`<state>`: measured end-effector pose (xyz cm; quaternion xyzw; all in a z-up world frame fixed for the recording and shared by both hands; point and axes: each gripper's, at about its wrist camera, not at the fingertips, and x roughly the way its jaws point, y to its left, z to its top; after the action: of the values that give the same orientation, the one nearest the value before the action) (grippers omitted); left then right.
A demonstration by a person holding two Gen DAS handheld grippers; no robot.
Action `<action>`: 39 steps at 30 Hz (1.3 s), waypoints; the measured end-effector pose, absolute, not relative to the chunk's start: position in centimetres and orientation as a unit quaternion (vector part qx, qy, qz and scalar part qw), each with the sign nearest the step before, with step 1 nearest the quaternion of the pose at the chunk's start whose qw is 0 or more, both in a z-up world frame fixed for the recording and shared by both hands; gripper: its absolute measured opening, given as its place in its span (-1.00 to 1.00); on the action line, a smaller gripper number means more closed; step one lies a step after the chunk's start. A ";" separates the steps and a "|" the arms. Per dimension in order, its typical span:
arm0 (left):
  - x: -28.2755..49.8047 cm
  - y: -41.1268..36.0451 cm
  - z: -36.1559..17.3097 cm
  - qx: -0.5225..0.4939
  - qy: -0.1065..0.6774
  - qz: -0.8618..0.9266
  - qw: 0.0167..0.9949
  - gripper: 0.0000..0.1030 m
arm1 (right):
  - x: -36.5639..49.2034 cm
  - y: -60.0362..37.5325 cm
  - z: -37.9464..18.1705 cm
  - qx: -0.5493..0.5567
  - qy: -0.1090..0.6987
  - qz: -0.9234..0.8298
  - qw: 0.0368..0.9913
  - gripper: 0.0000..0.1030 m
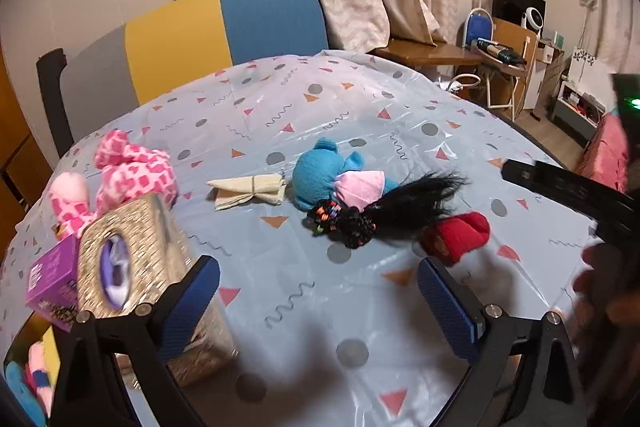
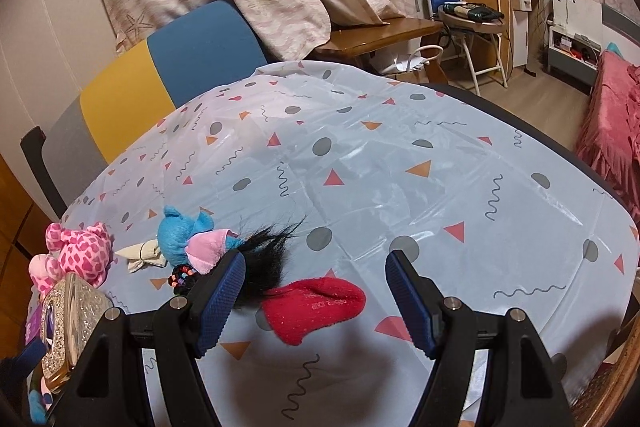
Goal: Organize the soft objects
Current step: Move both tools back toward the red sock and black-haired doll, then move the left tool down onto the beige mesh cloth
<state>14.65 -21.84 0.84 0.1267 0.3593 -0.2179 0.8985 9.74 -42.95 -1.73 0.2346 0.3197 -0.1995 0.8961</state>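
Note:
A red sock lies on the patterned tablecloth. My right gripper hovers open just above it, the sock lying between its blue pads without being pinched. Left of the sock lie a black wig with beaded hair ties, a blue plush toy with a pink part, a folded cream cloth and a pink spotted plush. My left gripper stands open over bare cloth, nearer than the wig.
A glittery tissue box and a purple box stand at the table's left edge, close to my left gripper's left finger. A grey, yellow and blue chair back stands beyond the table. A red bedspread is at the right.

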 end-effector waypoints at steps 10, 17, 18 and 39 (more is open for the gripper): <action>16.3 -24.9 -0.8 0.141 0.362 -0.231 0.892 0.90 | 9.4 -44.2 -2.3 0.279 0.320 -0.191 0.885 0.44; 17.7 -26.3 -2.0 0.142 0.373 -0.240 0.885 0.88 | 9.5 -44.2 -2.5 0.289 0.323 -0.178 0.883 0.44; 18.2 -26.5 -2.0 0.138 0.379 -0.244 0.882 0.86 | 9.5 -44.2 -2.5 0.290 0.324 -0.176 0.883 0.44; 39.2 -20.6 -5.6 -0.171 0.572 -0.101 0.796 0.23 | 9.6 -44.9 -3.2 0.342 0.323 -0.124 0.874 0.44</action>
<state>39.15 -20.61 -5.58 -0.1707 0.5717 -0.1010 0.7961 9.60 -44.88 -3.21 0.3420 0.3229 -0.1240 0.8737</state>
